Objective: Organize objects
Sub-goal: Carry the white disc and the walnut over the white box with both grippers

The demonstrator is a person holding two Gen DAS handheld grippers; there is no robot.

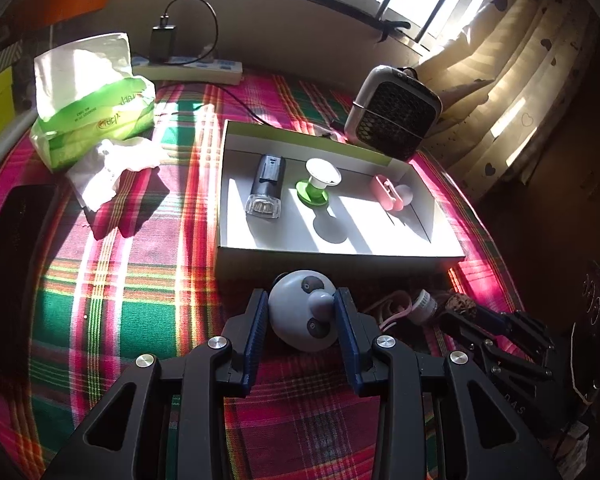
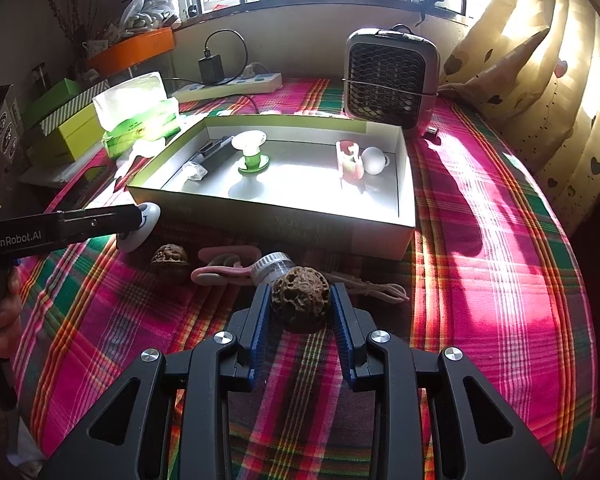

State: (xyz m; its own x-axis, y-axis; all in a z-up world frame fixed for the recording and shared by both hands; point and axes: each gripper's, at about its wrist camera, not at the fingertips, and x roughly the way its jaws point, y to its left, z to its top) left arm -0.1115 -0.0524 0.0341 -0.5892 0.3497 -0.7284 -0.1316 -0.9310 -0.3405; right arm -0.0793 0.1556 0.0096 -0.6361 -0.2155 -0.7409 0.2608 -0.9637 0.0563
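The left gripper (image 1: 301, 312) was closed partway on a smooth, rounded grey panda-face toy (image 1: 303, 310), its ribbed blue pads pressing on both sides. The right gripper (image 2: 300, 300) likewise clamped a brown walnut (image 2: 299, 299), wrinkled and pitted, between its pads. Both were just in front of the box's near wall, over a plaid cloth (image 2: 480, 272) of pink, green and yellow.

Just beyond the held nut lay a second walnut (image 2: 170, 261), a looped pink cord (image 2: 224, 270) and a small clear jar with a ribbed lid (image 2: 270, 267), all on the cloth.

Farther off stood a shallow rectangular cardboard box (image 1: 340, 258), white inside, holding a black flashlight (image 1: 267, 186), a green-and-white spool-shaped piece (image 1: 318, 184), a pink case (image 1: 386, 192) and a white ball (image 2: 373, 160).

Behind it stood a mesh-fronted heater (image 2: 388, 80), a soft green tissue pack (image 1: 96, 120) and a power strip (image 1: 188, 68).
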